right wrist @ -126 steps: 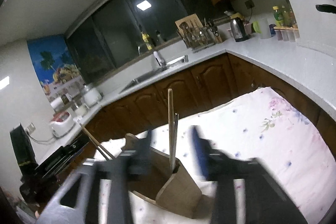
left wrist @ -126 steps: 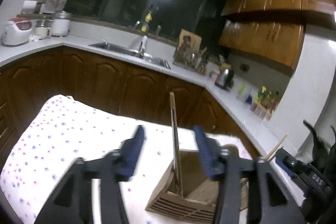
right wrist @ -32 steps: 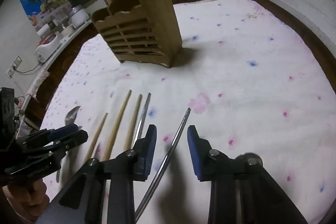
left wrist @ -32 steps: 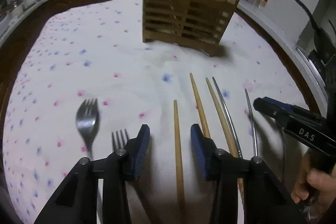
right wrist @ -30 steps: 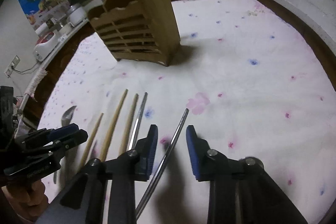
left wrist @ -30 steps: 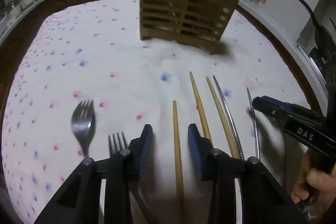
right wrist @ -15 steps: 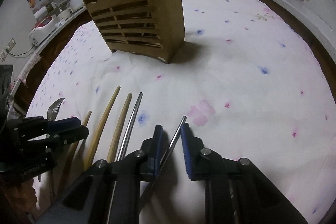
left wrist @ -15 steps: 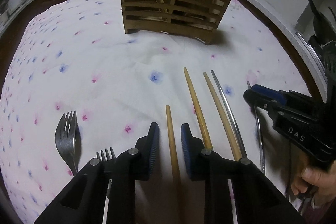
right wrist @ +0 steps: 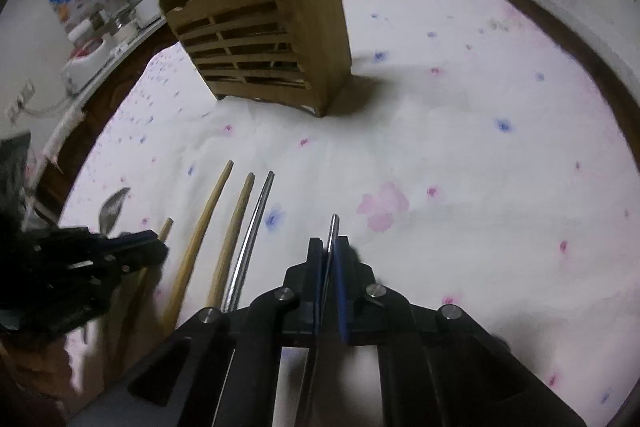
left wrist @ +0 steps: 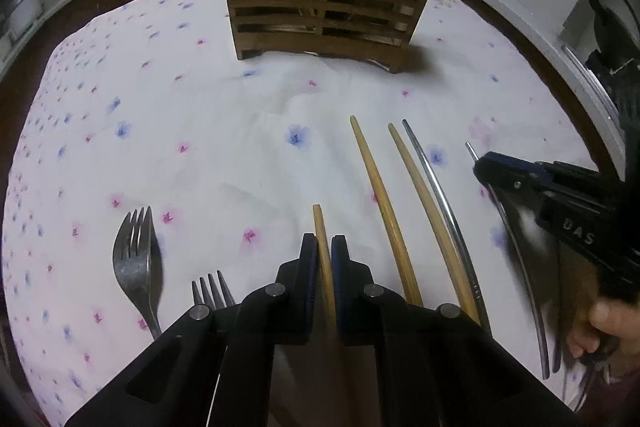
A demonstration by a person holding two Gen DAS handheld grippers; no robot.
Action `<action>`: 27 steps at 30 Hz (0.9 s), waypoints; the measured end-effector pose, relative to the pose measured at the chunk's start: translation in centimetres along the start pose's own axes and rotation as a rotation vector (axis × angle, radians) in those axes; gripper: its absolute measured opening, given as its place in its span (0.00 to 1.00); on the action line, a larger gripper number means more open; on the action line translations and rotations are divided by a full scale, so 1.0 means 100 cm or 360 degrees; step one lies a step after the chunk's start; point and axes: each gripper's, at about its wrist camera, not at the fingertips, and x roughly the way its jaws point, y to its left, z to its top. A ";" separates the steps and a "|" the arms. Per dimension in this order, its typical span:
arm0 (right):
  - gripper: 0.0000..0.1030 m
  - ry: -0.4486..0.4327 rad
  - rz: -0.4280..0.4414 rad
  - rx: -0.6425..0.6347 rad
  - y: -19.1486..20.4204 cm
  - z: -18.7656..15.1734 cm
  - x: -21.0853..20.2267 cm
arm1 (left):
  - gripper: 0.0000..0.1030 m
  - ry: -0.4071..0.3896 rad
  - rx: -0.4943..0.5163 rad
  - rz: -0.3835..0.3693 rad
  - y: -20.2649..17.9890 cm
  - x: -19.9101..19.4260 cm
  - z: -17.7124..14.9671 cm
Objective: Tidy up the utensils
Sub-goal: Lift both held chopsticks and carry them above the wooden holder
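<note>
While clamped by the left gripper (left wrist: 324,247), wooden chopstick's (left wrist: 322,239) rear hidden.

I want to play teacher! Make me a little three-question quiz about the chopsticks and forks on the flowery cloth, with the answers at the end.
1. True or false: the left hand-held gripper is shut on a wooden chopstick.
2. What does the right hand-held gripper pinch? A) a fork B) a metal chopstick C) a spoon
3. How many forks lie on the floral cloth in the left wrist view?

Key
1. True; its jaws have just been closing onto it.
2. B; its jaws have also just been closing, with the metal chopstick between them.
3. Two: a big fork and a smaller fork, both left of the gripped chopstick.
</note>
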 end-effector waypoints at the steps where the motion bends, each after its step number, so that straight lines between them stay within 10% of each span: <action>1: 0.07 0.0002 -0.0015 -0.0019 0.002 0.000 0.000 | 0.07 0.0003 0.0003 0.0010 -0.001 0.000 0.001; 14: 0.05 -0.0046 -0.0002 -0.0072 0.016 0.001 -0.008 | 0.03 -0.0056 0.0035 0.0025 -0.006 -0.011 -0.004; 27: 0.04 -0.0404 0.0164 -0.0047 0.025 0.001 -0.119 | 0.03 -0.0528 -0.0170 -0.0168 0.016 -0.142 -0.041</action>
